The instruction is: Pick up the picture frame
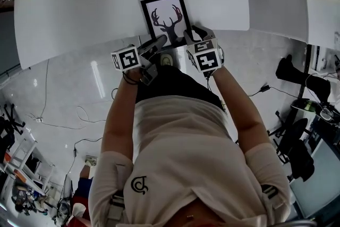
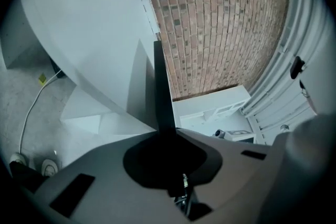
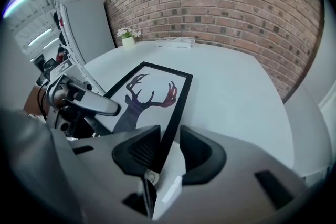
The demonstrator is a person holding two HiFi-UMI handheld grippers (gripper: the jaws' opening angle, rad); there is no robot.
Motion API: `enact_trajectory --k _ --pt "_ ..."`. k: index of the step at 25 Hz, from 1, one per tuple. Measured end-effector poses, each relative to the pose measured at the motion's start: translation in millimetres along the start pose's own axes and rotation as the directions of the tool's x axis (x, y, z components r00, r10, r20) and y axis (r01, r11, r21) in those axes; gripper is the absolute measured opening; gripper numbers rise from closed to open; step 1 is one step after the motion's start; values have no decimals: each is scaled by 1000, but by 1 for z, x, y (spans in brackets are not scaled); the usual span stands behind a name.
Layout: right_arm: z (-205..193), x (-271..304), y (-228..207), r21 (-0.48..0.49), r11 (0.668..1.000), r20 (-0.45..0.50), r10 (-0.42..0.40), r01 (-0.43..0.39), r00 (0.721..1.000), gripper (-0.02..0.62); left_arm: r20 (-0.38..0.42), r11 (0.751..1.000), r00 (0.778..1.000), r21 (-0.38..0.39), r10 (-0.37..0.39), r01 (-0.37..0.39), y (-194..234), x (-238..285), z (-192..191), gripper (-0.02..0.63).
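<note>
The picture frame [image 1: 166, 19] is laid at the counter's [image 1: 79, 8] near edge. It is clamped by the left hand-held gripper [image 2: 165, 139] and straddled, ungripped, by the right hand-held gripper's [image 3: 169, 150] parted jaws.

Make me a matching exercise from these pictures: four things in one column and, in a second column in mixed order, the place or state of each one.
Things:
1. picture frame
2. left gripper
3. right gripper
4. flower pot

Places or states:
A. jaws apart, astride the frame's edge
B. at the far edge of the table, by the brick wall
C. black rim, stag silhouette
D. jaws shut on the frame's edge

Pairs: 1-C, 2-D, 3-A, 4-B.
</note>
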State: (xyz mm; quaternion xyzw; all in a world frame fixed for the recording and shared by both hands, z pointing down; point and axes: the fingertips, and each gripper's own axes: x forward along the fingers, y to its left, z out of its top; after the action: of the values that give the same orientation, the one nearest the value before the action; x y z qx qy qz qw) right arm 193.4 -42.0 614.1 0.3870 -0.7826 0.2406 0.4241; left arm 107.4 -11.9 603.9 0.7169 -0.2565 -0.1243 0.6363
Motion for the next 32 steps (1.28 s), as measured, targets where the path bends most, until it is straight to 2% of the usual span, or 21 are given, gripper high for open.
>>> enact_trajectory --k 4,7,10,12,15,20,25,27,32 --pt "2 -5 1 6 1000 10 -14 14 1000 129 16 1000 999 12 28 -28 -8 -1 0 24" --pt "9 -11 -2 24 999 46 -30 29 998 114 9 995 998 68 66 -67 -12 -1 3 23" --pt "18 -20 -4 29 999 69 -37 36 997 101 20 978 993 171 118 -119 -17 -5 14 24" --pt "22 -29 -5 42 998 76 -40 37 996 79 34 971 992 202 125 -130 -28 -6 20 23" --pt "33 -42 -18 62 996 87 -63 58 994 12 56 959 988 240 142 -152 -44 1 34 23" --pt "75 -61 -25 78 995 149 -76 65 986 9 87 918 987 364 132 -155 -78 1 75 24" --pt "131 -86 -17 70 996 260 -68 51 963 8 146 836 981 517 126 -184 -125 -13 116 24" --pt "152 -95 -12 68 996 302 -70 51 951 8 188 791 974 573 129 -215 -141 -23 133 23" --pt "203 -112 -1 56 996 411 -89 73 907 8 312 614 942 721 126 -321 -179 -55 187 23"
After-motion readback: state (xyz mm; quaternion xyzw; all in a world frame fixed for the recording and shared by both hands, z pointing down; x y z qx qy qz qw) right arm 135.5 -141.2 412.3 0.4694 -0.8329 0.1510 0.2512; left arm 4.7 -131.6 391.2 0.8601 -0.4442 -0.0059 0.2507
